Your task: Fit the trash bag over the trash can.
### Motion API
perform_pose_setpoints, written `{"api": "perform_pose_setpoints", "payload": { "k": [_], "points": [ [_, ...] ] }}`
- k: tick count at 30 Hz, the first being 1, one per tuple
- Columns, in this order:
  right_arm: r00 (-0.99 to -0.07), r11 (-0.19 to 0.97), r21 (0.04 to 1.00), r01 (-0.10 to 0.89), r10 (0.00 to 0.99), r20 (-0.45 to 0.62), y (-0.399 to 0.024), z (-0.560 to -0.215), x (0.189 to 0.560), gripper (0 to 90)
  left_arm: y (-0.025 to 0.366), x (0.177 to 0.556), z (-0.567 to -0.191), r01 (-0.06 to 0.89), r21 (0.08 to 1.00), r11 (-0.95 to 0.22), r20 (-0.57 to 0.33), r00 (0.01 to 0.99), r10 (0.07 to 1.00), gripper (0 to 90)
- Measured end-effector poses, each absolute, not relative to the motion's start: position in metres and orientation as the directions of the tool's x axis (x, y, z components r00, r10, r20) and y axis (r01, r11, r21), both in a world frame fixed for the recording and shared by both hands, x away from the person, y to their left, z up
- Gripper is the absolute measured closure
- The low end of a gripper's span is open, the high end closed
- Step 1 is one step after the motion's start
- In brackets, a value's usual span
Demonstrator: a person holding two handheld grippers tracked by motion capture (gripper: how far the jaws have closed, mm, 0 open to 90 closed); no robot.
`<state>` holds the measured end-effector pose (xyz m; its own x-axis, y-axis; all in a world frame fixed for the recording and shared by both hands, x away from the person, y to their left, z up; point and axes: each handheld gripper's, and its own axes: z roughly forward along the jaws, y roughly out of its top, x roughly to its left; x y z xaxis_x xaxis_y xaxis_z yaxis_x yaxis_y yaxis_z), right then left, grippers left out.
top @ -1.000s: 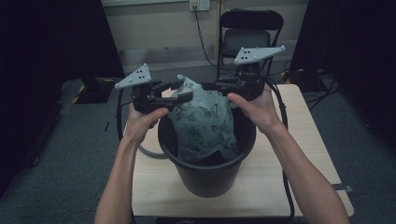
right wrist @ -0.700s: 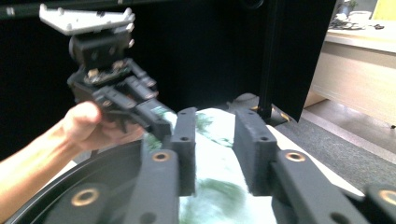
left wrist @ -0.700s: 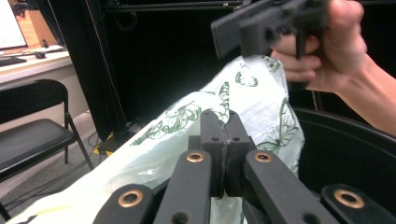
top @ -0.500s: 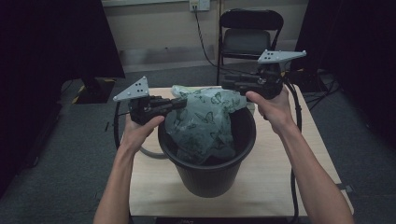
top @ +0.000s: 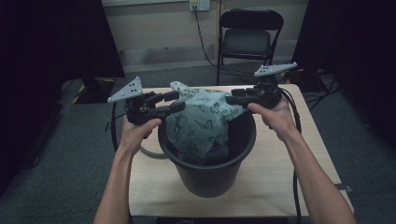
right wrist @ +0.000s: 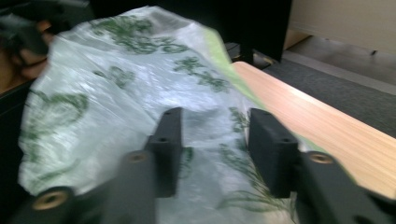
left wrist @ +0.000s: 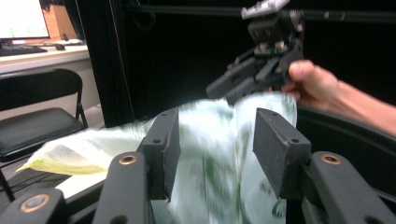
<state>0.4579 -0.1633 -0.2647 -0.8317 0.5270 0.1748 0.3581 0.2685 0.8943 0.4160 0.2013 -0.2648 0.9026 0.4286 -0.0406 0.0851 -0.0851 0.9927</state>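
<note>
Lining the bin: the person is fitting a thin bag (top: pixel 203 123) into a black bin (top: pixel 210 172) that stands on the worktop (top: pixel 154 186), and I think this is the middle of the job, since the bag is not yet spread over the rim
Where the bag is: its lower part hangs inside the bin, its top puffs up above the rim between the two tools
Left gripper (top: pixel 170 101): jaws have just been opening and stand half wide, with bag between them but not pinched
Right gripper (top: pixel 235 99): jaws have just been opening too, half wide, bag in the gap, not pinched
Next move: I think each side must pinch an edge of the bag and pull it out and down over the rim
Bag: soft, crinkly, see-through plastic with green butterflies
Bin: round, hard, smooth and dark
Worktop: pale flat wood
</note>
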Motion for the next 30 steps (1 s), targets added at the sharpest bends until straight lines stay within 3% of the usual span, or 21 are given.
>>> {"api": "perform_pose_setpoints", "payload": {
  "k": [4,12,13,16,18,20,26,30],
  "points": [
    [-0.824,0.300,0.889,0.347,0.550,0.136,-0.158,-0.262,0.458,64.3,0.199,0.417,-0.264,0.085,0.991,-0.101,-0.031,0.895,0.445,44.8],
    [-0.809,0.332,0.888,0.320,0.583,0.074,-0.153,-0.260,0.461,80.5,0.200,0.422,-0.265,0.098,0.991,-0.094,-0.043,0.884,0.466,42.8],
    [-0.811,0.327,0.888,0.323,0.580,0.082,-0.153,-0.260,0.462,79.4,0.201,0.422,-0.266,0.102,0.991,-0.089,-0.049,0.884,0.466,42.6],
    [-0.796,0.302,0.889,0.345,0.596,0.107,-0.155,-0.261,0.468,58.9,0.202,0.423,-0.266,0.103,0.991,-0.085,-0.051,0.881,0.470,42.5],
    [-0.799,0.294,0.883,0.367,0.586,0.137,-0.156,-0.262,0.474,52.2,0.202,0.423,-0.266,0.105,0.991,-0.080,-0.055,0.880,0.472,42.5],
    [-0.804,0.278,0.868,0.410,0.560,0.200,-0.158,-0.264,0.480,52.1,0.203,0.423,-0.266,0.106,0.991,-0.076,-0.058,0.879,0.473,42.3],
    [-0.823,0.297,0.857,0.421,0.522,0.224,-0.157,-0.263,0.481,64.1,0.208,0.425,-0.266,0.114,0.991,-0.062,-0.069,0.867,0.494,42.3],
    [-0.825,0.313,0.865,0.393,0.535,0.181,-0.154,-0.262,0.477,79.7,0.208,0.425,-0.266,0.117,0.991,-0.061,-0.071,0.865,0.496,42.3]
  ]
}}
